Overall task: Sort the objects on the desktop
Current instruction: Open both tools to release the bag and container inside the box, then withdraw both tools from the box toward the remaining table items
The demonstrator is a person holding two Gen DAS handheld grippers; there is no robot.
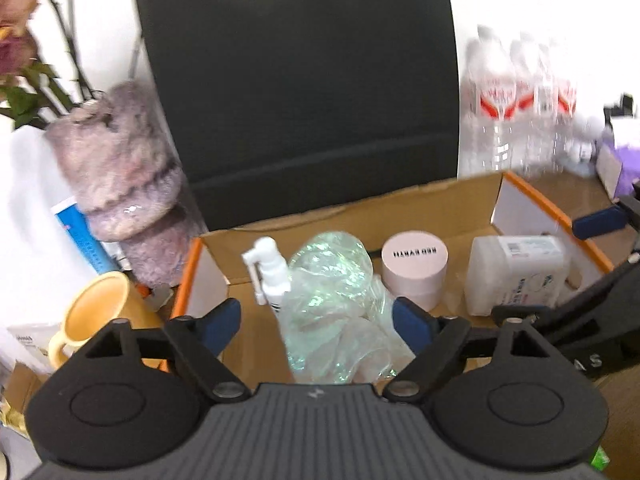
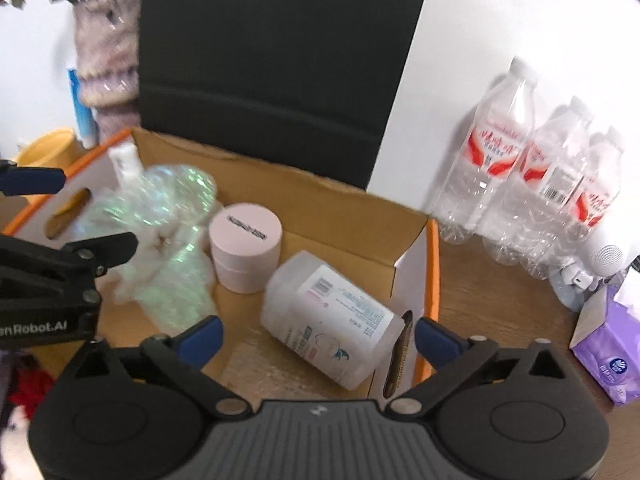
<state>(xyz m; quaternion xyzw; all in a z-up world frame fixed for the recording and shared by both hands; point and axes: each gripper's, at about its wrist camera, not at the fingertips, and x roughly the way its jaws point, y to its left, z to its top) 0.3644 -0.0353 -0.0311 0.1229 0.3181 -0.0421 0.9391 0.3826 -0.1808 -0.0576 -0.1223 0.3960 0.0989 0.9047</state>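
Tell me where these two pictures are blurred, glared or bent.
Left wrist view: water bottles and furry vase smeared by motion blur; iridescent wrap glints. Right wrist view: sharper, bottle labels readable, fisheye bows the black chair back; both corners vignetted.

We see a white wall point(image 2: 500, 20) behind, a black chair back point(image 1: 300, 80) against the brown wood desk point(image 2: 500, 300), bright even light, flowers point(image 1: 20, 40) at far left.

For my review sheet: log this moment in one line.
left hand-held gripper open | right hand-held gripper open | white bottle, pink jar in cardboard box
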